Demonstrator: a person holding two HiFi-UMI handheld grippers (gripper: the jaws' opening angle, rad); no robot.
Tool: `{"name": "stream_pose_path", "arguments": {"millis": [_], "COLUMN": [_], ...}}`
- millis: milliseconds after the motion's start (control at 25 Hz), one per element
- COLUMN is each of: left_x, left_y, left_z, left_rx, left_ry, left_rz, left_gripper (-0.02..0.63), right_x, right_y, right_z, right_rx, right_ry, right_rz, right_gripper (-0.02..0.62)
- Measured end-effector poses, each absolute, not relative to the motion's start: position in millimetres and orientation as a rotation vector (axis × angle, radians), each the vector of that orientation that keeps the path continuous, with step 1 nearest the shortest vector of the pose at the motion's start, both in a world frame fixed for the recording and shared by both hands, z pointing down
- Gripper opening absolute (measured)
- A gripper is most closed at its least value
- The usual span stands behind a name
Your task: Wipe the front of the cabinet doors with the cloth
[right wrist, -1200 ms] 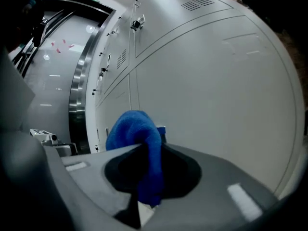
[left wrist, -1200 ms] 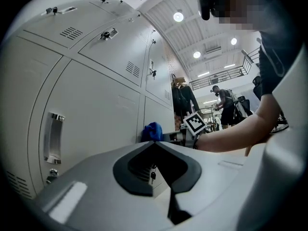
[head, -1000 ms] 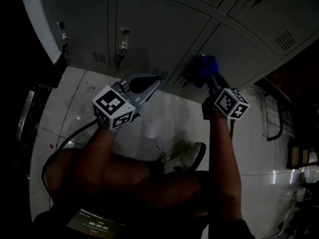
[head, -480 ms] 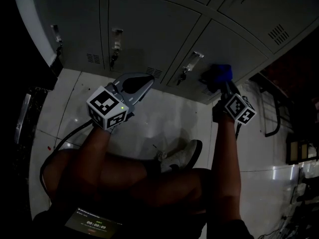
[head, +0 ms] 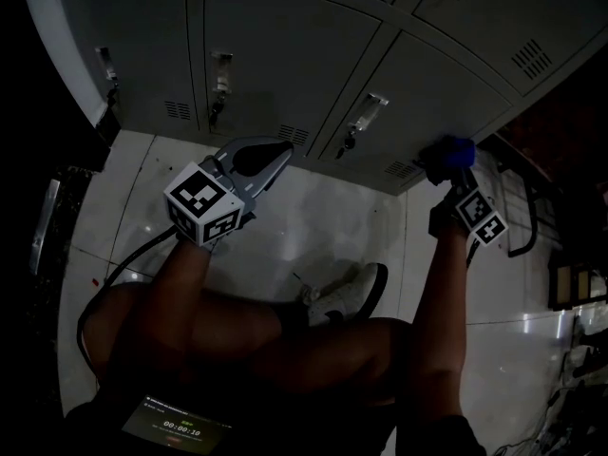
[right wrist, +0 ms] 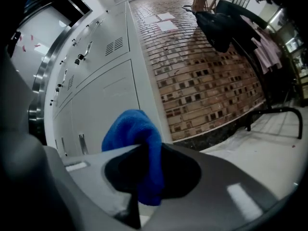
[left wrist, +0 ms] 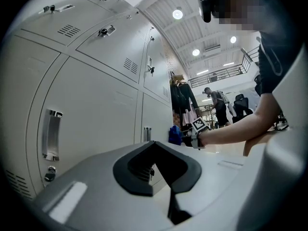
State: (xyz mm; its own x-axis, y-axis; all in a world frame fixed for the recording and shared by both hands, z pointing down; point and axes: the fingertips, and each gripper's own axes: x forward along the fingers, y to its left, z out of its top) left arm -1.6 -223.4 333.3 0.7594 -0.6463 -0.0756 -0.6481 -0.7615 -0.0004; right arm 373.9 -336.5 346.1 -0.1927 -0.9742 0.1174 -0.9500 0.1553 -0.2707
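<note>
Grey cabinet doors [head: 285,55] with handles and small vents fill the top of the head view. A blue cloth [head: 450,153] presses on the lower right corner of the rightmost door [right wrist: 103,105], with my right gripper [head: 456,164] shut on it. In the right gripper view the blue cloth [right wrist: 137,138] hangs bunched between the jaws. My left gripper [head: 275,155] hovers over the floor just before the middle doors, shut with nothing in it. From the left gripper view, the left gripper [left wrist: 159,170] points along the door row, and the blue cloth [left wrist: 174,134] shows far off.
White glossy floor tiles [head: 323,226] run under the doors. The person's shoe [head: 351,297] and knees sit below the grippers. A brick wall [right wrist: 202,76] and a dark railing [head: 522,226] stand right of the cabinet. Hanging clothes [left wrist: 183,100] and people show far beyond the row.
My right gripper has carried the blue cloth rightward along the lower door fronts, from near the middle handle to the right end. The left gripper has stayed about where it was.
</note>
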Motion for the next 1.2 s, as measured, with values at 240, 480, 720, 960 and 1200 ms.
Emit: {"name": "stream_pose_path", "arguments": {"millis": [240, 480, 720, 960, 1200], "left_x": [-4.4, -3.5, -0.9, -2.3, -3.7], "left_y": [-224.6, -222.3, -220.6, -221.3, -223.5], "left_z": [333.3, 331.8, 333.9, 329.5, 332.9], "left_rx": [-2.918, -2.917, -2.912, -2.908, -2.912], "left_ry": [1.081, 1.081, 1.067, 1.069, 1.084], "left_rz": [0.110, 0.107, 0.098, 0.116, 0.105], "left_gripper": [0.003, 0.003, 0.003, 0.003, 0.003], "right_x": [347.5, 260.9, 191.3, 169.3, 149.6], "right_y": [-327.9, -307.8, -304.1, -315.0, -330.3], "right_z": [338.2, 315.3, 335.2, 379.1, 404.3], "right_rx": [-1.811, -1.553, -1.473, -1.523, -1.510], "right_ry": [2.403, 2.588, 2.740, 2.806, 2.849], "right_rz": [-0.437, -0.401, -0.378, -0.400, -0.428], "right_gripper": [0.060, 0.060, 0.060, 0.060, 0.060]}}
